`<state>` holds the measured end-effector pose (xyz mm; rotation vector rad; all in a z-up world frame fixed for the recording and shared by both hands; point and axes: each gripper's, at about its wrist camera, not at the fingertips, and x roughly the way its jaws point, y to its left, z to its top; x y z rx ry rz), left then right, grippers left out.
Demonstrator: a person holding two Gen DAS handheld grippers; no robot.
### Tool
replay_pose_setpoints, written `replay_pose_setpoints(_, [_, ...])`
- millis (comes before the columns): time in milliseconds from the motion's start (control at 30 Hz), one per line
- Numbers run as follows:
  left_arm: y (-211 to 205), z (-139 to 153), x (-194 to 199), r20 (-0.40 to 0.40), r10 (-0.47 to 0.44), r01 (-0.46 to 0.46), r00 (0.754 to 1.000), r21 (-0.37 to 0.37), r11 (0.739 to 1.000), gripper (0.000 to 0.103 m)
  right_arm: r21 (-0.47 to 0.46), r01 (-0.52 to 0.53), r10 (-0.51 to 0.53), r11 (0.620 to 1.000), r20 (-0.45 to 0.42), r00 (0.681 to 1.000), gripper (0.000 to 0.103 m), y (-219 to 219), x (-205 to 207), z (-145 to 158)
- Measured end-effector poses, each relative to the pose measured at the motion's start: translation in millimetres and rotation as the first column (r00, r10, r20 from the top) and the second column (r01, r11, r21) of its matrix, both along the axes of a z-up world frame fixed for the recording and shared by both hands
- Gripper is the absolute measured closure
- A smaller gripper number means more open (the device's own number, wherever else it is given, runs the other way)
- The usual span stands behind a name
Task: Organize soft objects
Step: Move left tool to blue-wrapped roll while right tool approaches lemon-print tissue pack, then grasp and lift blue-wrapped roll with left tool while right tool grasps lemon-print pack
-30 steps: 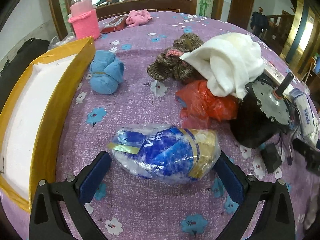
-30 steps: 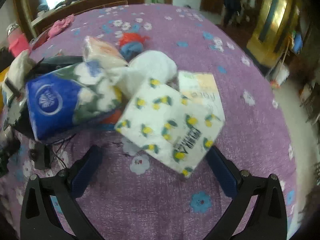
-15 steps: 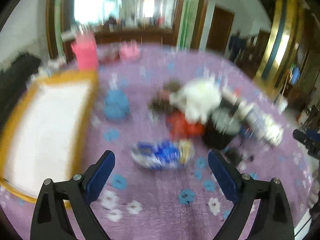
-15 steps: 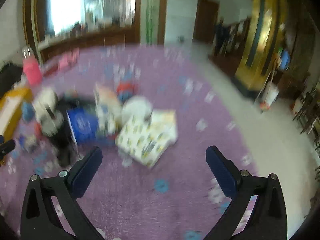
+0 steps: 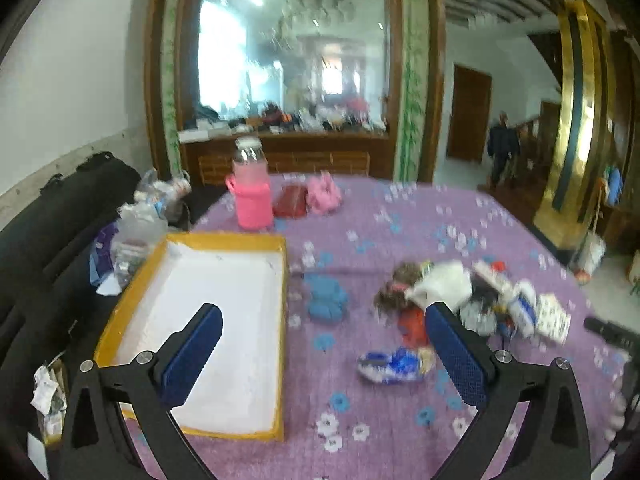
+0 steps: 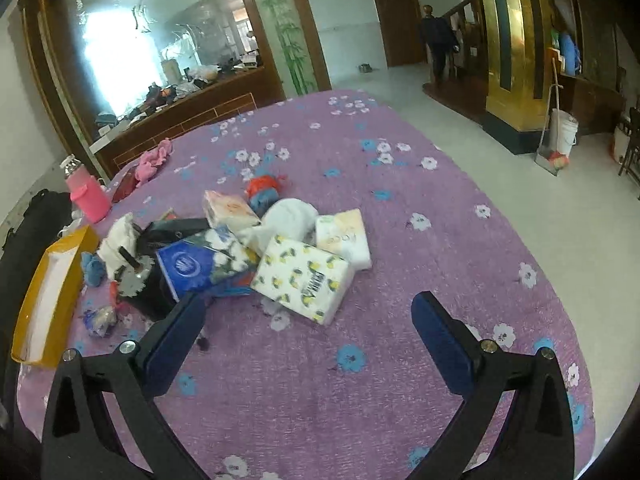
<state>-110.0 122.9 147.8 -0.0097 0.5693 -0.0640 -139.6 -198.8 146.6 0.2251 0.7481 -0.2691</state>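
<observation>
Both tools have pulled back high, jaws wide, empty: left tool point(image 5: 320, 350), right tool point(image 6: 306, 330). A second ago each straddled a packet at counter level. Blue tissue pack point(image 5: 394, 364) and lemon-print pack point(image 6: 304, 280) lie ungrasped on the counter point(image 6: 400, 208); yellow box point(image 5: 280, 312) empty. No sorting done yet.

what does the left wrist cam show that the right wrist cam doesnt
Only the left wrist view shows the floor of the yellow-rimmed tray, white and with nothing in it, and the brown knitted item; its left gripper is open.

Only the right wrist view shows the lemon-print tissue pack and the pale tissue pack clearly, with the open right gripper in front.

Both show the pink bottle, the blue cloth bundle, the crinkled blue tissue packet and the purple floral tablecloth.
</observation>
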Motion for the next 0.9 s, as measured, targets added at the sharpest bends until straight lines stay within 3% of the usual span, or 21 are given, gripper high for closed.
replay_pose_setpoints(200, [-33.8, -27.3, 36.6, -0.152, -0.086, 0.096, 0.985, 0.064, 0.993, 0.001, 0.018, -0.034, 0.034, 0.999, -0.017, 0.999, 0.000, -11.0, -8.0, -5.8])
replay_pose_setpoints(500, [-40.2, -54.7, 109.8, -0.347, -0.156, 0.152, 0.925, -0.038, 0.988, 0.001, 0.083, -0.022, 0.029, 0.996, -0.080, 0.996, 0.000, -40.9, 1.2, -16.0])
replay_pose_setpoints(633, [-48.5, -58.9, 128.0, -0.394, -0.185, 0.172, 0.900, -0.068, 0.983, 0.001, 0.095, -0.023, 0.032, 0.995, -0.096, 0.995, 0.000, -44.6, 9.9, -19.3])
replay_pose_setpoints(700, [-51.9, -58.2, 129.5, -0.395, -0.216, 0.205, 0.893, -0.070, 0.976, 0.007, 0.094, -0.043, 0.053, 0.995, -0.103, 0.993, 0.000, -41.2, 14.7, -20.2])
replay_pose_setpoints(767, [-55.7, -54.9, 125.7, -0.392, -0.277, 0.270, 0.877, -0.074, 0.960, 0.027, 0.068, -0.082, 0.089, 0.994, -0.118, 0.989, 0.000, -32.9, 21.9, -19.3])
replay_pose_setpoints(900, [-48.0, -51.1, 125.8, -0.399, -0.308, 0.295, 0.863, -0.096, 0.951, 0.028, -0.143, -0.236, 0.203, 0.961, -0.211, 0.956, 0.000, -4.0, 48.0, -18.5])
